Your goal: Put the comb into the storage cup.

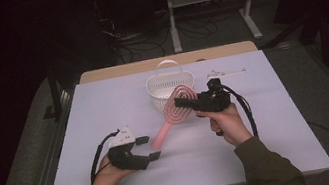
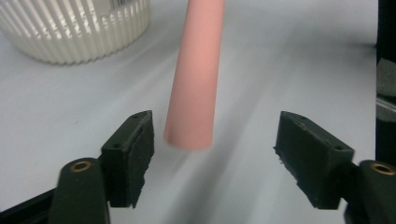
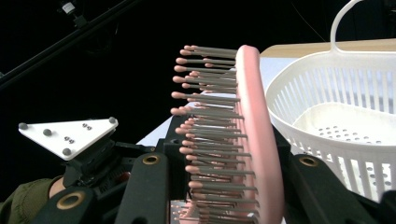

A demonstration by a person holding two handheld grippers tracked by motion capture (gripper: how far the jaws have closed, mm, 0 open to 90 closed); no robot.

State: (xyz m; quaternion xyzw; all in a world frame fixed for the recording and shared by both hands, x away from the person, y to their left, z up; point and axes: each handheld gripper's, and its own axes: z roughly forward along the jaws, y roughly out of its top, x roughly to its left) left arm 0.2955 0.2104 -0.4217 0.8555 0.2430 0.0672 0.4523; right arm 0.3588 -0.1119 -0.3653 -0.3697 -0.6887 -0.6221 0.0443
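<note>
basket [image 1: 168,88] behind pink brush [image 1: 175,107] — right hand-held gripper [image 1: 185,102] clamps brush, left hand-held gripper [image 1: 147,148] released.

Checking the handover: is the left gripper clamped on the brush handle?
No: the left gripper has its jaws standing apart, clear of the pink handle on both sides.

The pink hairbrush's handle [image 2: 194,79] ran off the top edge of the left gripper view, its head unseen and its tip blurred. In the right gripper view the white basket [image 3: 345,121] was cut by the right edge, the brush's lower bristles by the bottom.
</note>
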